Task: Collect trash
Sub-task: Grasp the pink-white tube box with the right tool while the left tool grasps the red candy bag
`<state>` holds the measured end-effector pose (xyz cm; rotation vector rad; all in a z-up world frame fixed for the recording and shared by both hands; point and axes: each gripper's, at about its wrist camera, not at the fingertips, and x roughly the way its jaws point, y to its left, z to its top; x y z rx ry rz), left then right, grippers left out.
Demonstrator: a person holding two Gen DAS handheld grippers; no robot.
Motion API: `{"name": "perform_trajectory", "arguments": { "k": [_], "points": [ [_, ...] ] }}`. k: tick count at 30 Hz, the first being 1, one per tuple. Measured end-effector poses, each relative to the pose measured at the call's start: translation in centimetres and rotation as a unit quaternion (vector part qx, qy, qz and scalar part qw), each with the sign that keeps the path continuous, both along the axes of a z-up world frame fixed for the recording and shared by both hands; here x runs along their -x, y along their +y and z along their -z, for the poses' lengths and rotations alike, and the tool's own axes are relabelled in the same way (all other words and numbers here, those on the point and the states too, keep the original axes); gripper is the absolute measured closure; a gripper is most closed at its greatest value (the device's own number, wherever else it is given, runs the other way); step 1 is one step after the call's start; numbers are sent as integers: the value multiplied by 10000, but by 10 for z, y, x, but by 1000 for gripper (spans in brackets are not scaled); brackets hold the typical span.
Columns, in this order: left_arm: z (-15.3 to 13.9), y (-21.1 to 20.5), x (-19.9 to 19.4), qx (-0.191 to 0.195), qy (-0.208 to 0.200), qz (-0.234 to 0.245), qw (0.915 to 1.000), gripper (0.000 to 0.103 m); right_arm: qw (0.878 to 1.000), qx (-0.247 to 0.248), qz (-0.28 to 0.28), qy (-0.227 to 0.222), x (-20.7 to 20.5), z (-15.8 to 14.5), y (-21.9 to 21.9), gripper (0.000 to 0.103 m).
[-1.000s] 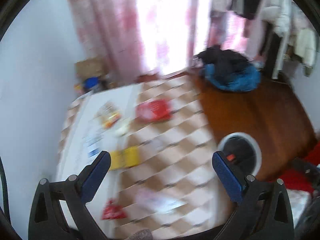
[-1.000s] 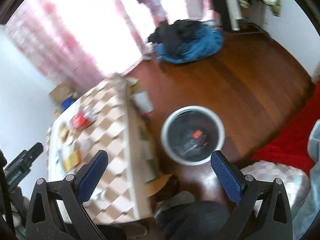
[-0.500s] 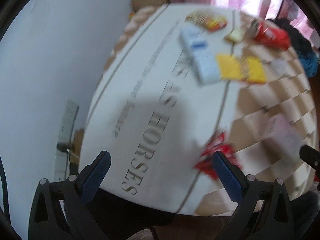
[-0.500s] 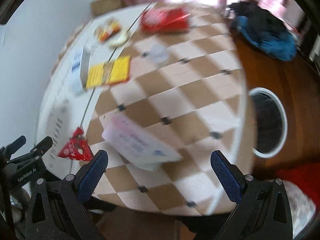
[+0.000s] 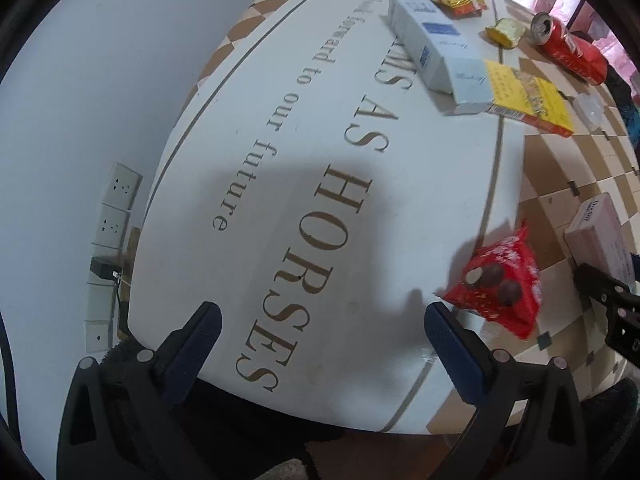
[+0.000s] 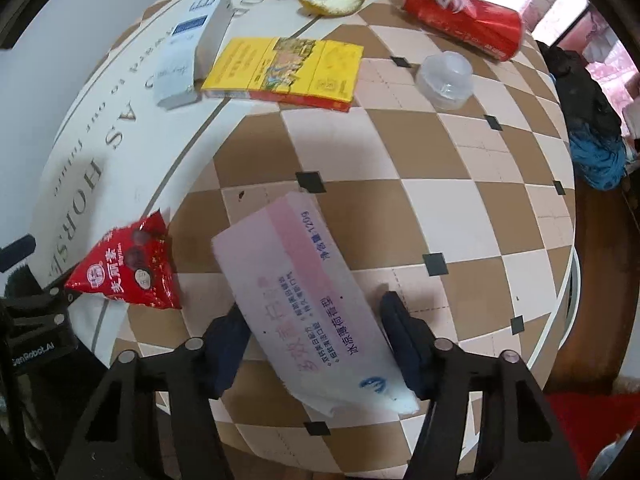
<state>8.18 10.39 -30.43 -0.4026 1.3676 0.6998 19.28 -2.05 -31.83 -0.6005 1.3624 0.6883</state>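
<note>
My right claw (image 6: 314,346) is over the pink toothpaste box (image 6: 308,312) on the checked table (image 6: 460,208), jaws just closing in around it, pads at its sides but I can't call it a firm pinch. My left claw (image 5: 320,334) hangs spread and empty beside the red snack packet (image 5: 500,284). Next: squeeze, lift, find the bin.

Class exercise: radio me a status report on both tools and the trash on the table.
Right tool closing astride the pink box, pads near its sides. Left tool open, empty, red wrapper just right of it. Nothing in the way.
</note>
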Motion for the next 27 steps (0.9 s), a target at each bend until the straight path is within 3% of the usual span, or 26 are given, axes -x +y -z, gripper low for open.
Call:
{"name": "perform_trajectory", "arguments": {
  "k": [3,8,11,13,16,18,20,21,23,24,27],
  "points": [
    [-12,-2,-1,165,-231,39,9996,0,9987,-110,496,23,-10,-3,-21,42],
    [-26,-13,-5,845,-857,49,9927,0,9853,-314,1661,233,-36,-4,-71,42],
    [-21,-27,-22,1117,-929,246,9891,0,9804,-447,1848,512,-43,-6,-84,40],
    [-18,-34,-32,1176,-957,347,9878,0,9782,-544,1872,710,-45,-6,-88,31],
    [-10,-44,-47,1247,-918,542,9865,0,9792,-518,1820,735,-50,-5,-97,31],
    [-5,-47,-56,1262,-903,696,9854,10,9803,-491,1774,714,-54,-4,-99,31],
    [-1,-57,-63,1109,-733,906,9870,52,9817,-492,1717,667,-51,-2,-100,31],
    [1,-61,-64,1059,-665,977,9873,64,9826,-471,1677,638,-49,-2,-100,31],
    [0,-65,-65,870,-639,1075,9883,76,9861,-394,1545,466,-49,-1,-86,37],
    [-2,-68,-65,748,-621,1149,9886,77,9882,-346,1457,330,-45,-1,-82,46],
    [-4,-72,-66,498,-588,1243,9892,81,9913,-300,1281,53,-38,-4,-79,46]
  ]
}}
